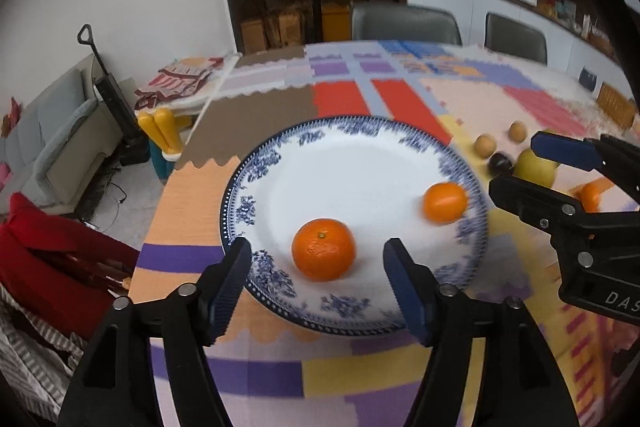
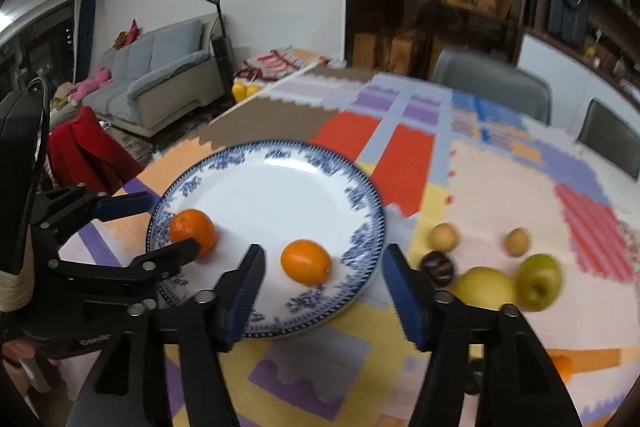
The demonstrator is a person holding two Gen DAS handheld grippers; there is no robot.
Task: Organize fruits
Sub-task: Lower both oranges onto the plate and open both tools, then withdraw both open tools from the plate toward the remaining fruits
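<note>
Your left gripper (image 1: 317,259) and right gripper (image 2: 324,267) both gape wide, holding nothing, above the plate (image 2: 280,195) near the tabletop's left edge. Its two oranges (image 1: 323,249) (image 2: 306,262) could roll off if nudged. Motion blur smears the loose fruits (image 2: 536,281) alongside.

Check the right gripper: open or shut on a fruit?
Open. The right gripper has its jaws spread wide with nothing between them; the small orange lies free on the plate beyond its fingertips.
</note>
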